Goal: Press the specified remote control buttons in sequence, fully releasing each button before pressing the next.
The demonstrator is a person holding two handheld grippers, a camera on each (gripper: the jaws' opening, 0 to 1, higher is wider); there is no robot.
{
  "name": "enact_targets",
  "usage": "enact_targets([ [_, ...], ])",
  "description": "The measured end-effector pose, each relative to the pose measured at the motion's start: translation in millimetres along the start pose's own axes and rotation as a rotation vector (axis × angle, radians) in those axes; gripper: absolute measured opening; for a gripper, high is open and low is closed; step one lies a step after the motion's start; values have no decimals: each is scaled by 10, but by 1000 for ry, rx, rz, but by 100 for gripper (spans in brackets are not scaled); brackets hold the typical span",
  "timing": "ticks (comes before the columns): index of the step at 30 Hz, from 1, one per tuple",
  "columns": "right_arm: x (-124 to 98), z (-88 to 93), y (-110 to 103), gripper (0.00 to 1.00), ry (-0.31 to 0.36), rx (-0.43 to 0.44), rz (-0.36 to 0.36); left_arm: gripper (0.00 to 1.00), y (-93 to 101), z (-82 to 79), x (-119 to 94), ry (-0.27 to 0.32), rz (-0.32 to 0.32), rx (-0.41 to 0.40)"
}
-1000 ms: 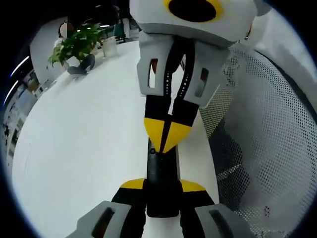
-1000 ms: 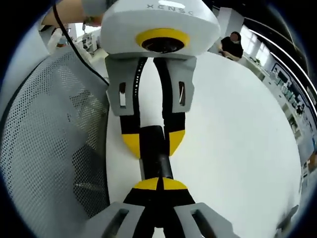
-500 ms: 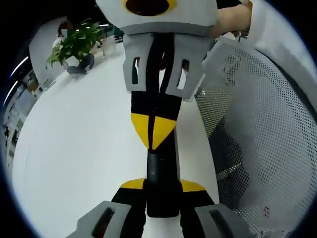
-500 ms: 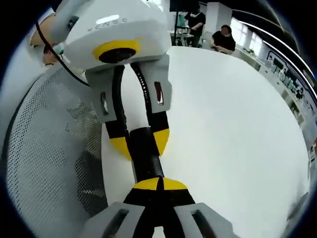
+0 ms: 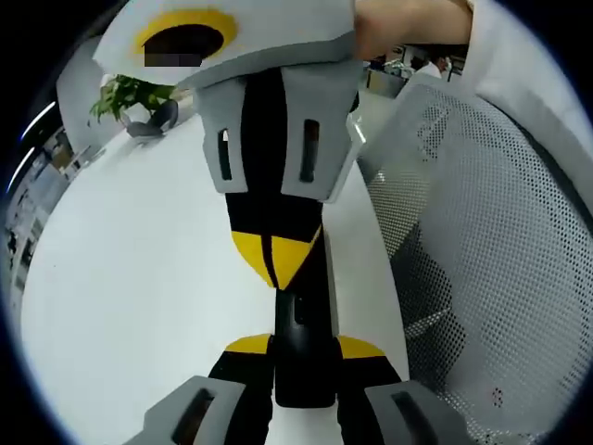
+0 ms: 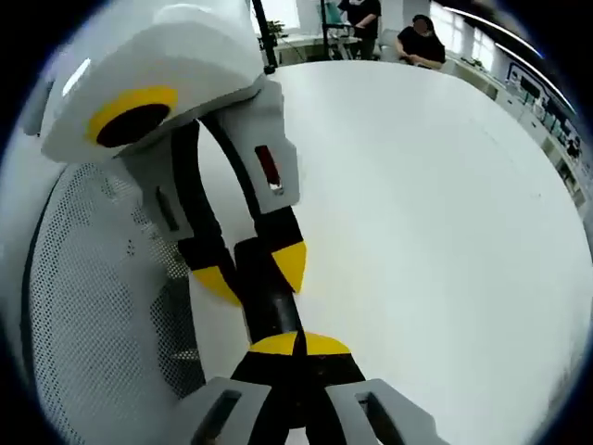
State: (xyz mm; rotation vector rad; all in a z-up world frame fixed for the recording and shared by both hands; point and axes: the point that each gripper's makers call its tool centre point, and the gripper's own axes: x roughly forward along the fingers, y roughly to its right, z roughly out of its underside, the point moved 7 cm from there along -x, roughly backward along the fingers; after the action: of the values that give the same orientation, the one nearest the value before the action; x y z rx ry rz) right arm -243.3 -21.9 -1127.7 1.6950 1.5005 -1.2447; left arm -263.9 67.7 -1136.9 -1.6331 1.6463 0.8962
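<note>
A slim black remote control (image 5: 302, 315) lies lengthwise between the yellow-tipped jaws of my left gripper (image 5: 303, 349), which is shut on its near end above the white table. My right gripper (image 5: 276, 261) comes down from the top of the left gripper view with its yellow tips closed together and resting on the remote's upper face. In the right gripper view my right gripper (image 6: 298, 344) is shut at the bottom, its tips against the remote control (image 6: 269, 311), which the left gripper (image 6: 255, 274) holds from the upper left.
The white table (image 5: 130, 278) spreads to the left, with a potted plant (image 5: 125, 97) at its far end. A grey mesh chair back (image 5: 482, 260) stands close on the right. A hand and white sleeve (image 5: 435, 28) hold the right gripper. People sit beyond the table (image 6: 422, 37).
The right gripper has leaned over sideways and its shut tips have slid a little down the remote toward the left gripper's jaws. The left gripper keeps its hold.
</note>
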Motion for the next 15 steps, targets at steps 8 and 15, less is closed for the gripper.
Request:
enact_targets([
  [8, -18, 101, -64, 0, 112, 15, 38, 23, 14, 3, 1, 7, -11, 1],
  [15, -15, 37, -223, 0, 142, -32, -6, 22, 17, -3, 7, 9, -9, 2],
])
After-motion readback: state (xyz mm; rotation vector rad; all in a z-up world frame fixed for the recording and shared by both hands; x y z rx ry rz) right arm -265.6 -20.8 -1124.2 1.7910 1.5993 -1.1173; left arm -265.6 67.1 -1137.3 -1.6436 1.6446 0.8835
